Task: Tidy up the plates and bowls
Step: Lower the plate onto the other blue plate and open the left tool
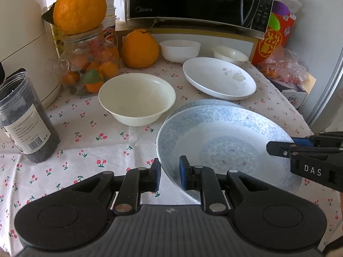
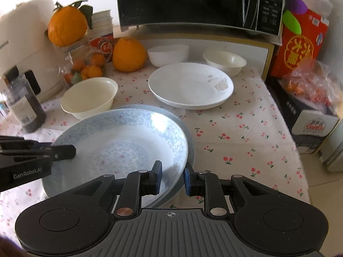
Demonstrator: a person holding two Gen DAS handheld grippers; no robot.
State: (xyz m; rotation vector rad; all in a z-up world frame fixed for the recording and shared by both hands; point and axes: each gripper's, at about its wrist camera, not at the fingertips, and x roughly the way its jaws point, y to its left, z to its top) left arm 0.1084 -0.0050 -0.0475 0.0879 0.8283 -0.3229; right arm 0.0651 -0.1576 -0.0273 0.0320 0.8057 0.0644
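A blue-patterned plate (image 1: pixel 225 147) (image 2: pixel 120 141) sits just over a second, similar plate (image 1: pixel 205 102) (image 2: pixel 189 132), of which only the far rim shows. My left gripper (image 1: pixel 170 174) is shut on the upper plate's left rim. My right gripper (image 2: pixel 172 178) is shut on its right rim. Each gripper shows in the other's view: the right gripper (image 1: pixel 278 148) and the left gripper (image 2: pixel 64 151). Farther back are a cream bowl (image 1: pixel 137 98) (image 2: pixel 90 98), a white plate (image 1: pixel 218 78) (image 2: pixel 190 85) with pale scraps in it, a white bowl (image 1: pixel 180 50) (image 2: pixel 168 54) and a small cream bowl (image 1: pixel 230 55) (image 2: pixel 224 61).
A cherry-print cloth (image 1: pixel 90 137) covers the table. At the back stands a black microwave (image 1: pixel 193 0). On the left are a dark jar (image 1: pixel 25 117), a glass jar of fruit (image 1: pixel 90 64) and large oranges (image 1: pixel 139 49). Right side: a red box (image 2: pixel 300 45) and bagged snacks (image 2: pixel 310 83).
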